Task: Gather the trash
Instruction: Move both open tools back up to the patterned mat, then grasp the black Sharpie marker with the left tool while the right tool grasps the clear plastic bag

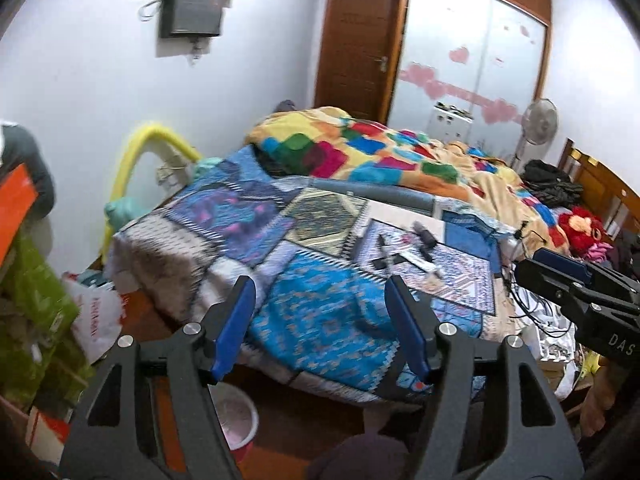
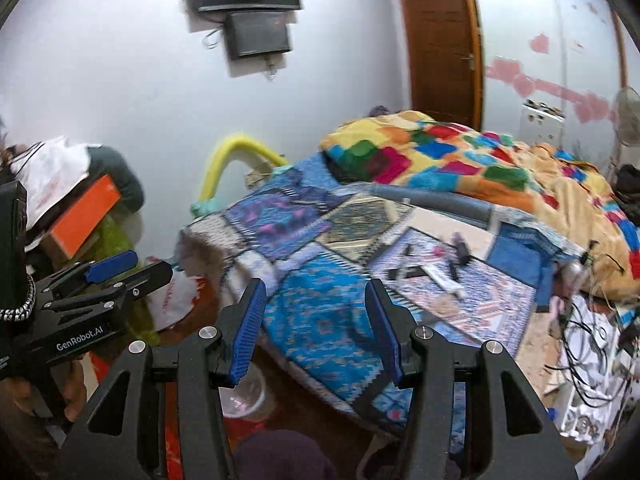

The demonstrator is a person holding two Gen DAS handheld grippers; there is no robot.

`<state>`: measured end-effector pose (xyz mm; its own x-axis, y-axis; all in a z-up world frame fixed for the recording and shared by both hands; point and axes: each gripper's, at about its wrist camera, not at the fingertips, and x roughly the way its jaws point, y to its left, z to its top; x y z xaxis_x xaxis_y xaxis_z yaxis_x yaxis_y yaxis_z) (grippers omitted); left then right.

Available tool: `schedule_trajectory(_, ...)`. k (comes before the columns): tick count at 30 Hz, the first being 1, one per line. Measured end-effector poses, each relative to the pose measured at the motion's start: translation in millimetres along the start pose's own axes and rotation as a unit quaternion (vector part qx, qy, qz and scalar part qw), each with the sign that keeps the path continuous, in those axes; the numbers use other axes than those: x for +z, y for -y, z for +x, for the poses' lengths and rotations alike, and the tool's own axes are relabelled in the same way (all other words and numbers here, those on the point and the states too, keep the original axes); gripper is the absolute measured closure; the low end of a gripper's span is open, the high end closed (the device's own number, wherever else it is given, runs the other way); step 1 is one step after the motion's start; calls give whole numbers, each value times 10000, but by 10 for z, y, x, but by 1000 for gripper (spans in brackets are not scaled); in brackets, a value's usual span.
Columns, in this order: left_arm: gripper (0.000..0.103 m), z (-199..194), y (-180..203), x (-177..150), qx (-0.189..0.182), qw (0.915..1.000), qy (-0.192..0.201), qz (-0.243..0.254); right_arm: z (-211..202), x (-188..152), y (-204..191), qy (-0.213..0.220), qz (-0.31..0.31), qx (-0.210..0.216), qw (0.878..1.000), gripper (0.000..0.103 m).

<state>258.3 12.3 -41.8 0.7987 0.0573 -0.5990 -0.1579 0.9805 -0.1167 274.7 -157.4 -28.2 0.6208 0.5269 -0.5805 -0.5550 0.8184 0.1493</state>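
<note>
Small litter lies on the patterned bed cover (image 1: 320, 320): a dark roll (image 1: 425, 236), a white tube (image 1: 420, 261) and black scraps (image 1: 386, 258); the right wrist view shows the same tube (image 2: 444, 276) and roll (image 2: 460, 250). Below the bed's corner stands a red bin with a pale liner (image 1: 236, 420) (image 2: 245, 396). My left gripper (image 1: 320, 284) hovers above the bed's near corner, open and empty. My right gripper (image 2: 315, 286) is open too, with nothing between its blue pads. Each shows in the other's view: right gripper (image 1: 560, 268), left gripper (image 2: 120, 268).
A colourful quilt (image 1: 380, 152) is heaped on the far half of the bed. Green boxes (image 1: 36, 292), an orange box (image 2: 86, 212) and a white plastic bag (image 1: 96, 316) crowd the left floor. Tangled cables (image 2: 592, 344) lie at the right. A fan (image 1: 538, 122) stands by the wardrobe.
</note>
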Motion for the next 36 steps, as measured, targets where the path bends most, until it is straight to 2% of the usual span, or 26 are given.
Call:
schedule_trajectory(7,37,529,399,116,-289,9986,-283,326,0,34,547,2,266,-508,9984,55)
schedule_trajectory(16,37,1366,658,99,-546,9937,-886,425,311,-51,1178,-341,682,-804,9938,55)
schedule_trajectory(20,37,1756,718,61,-599,9905,-1156,435,549,-98,1370,-542,784,-819,9921,55)
schedule_trajectory(28,37,2408,885,-30,-628,9854,-1442,651,1107,-235,1626,-1036,908,-730,9878,55)
schedule_trajectory(36,37,3103,968,-105,-755,9796,-1757,617,1688,-432,1797,-1553,1266,-416,9788,55)
